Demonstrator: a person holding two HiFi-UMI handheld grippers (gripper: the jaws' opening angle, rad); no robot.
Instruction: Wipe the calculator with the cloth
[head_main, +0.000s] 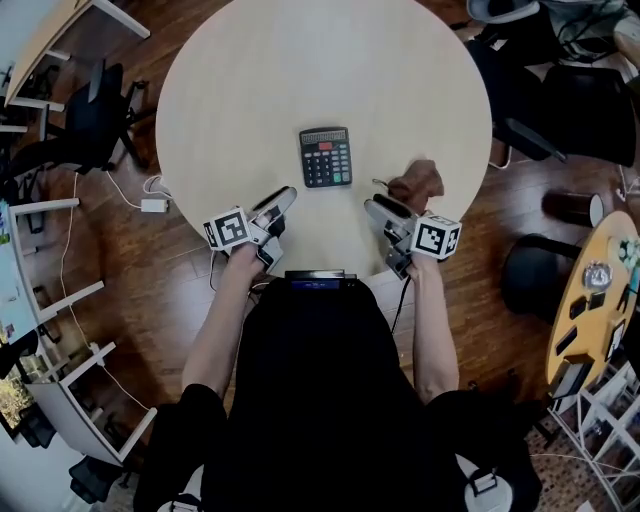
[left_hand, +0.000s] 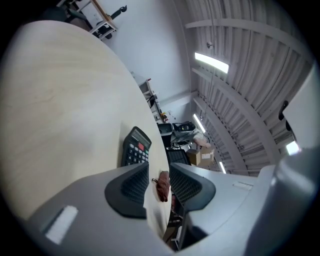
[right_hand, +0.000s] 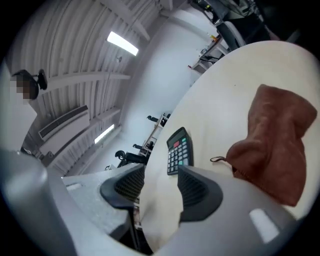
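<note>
Your left gripper (head_main: 285, 195) and right gripper (head_main: 375, 207) gape empty at the table's (head_main: 250, 80) near edge; the limp, light cloth (head_main: 417, 180) looks easiest pinched at its raised bunch.

Head view looks steeply down; both gripper views, low, share calculator (head_main: 326, 157).

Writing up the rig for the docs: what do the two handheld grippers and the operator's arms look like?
The left gripper and right gripper match: light grey moulded bodies, each with two jaws lined with dark ribbed pads and a white cube printed with black square markers. A dark cable trails from the right one. The person wears a black short-sleeved top.
</note>
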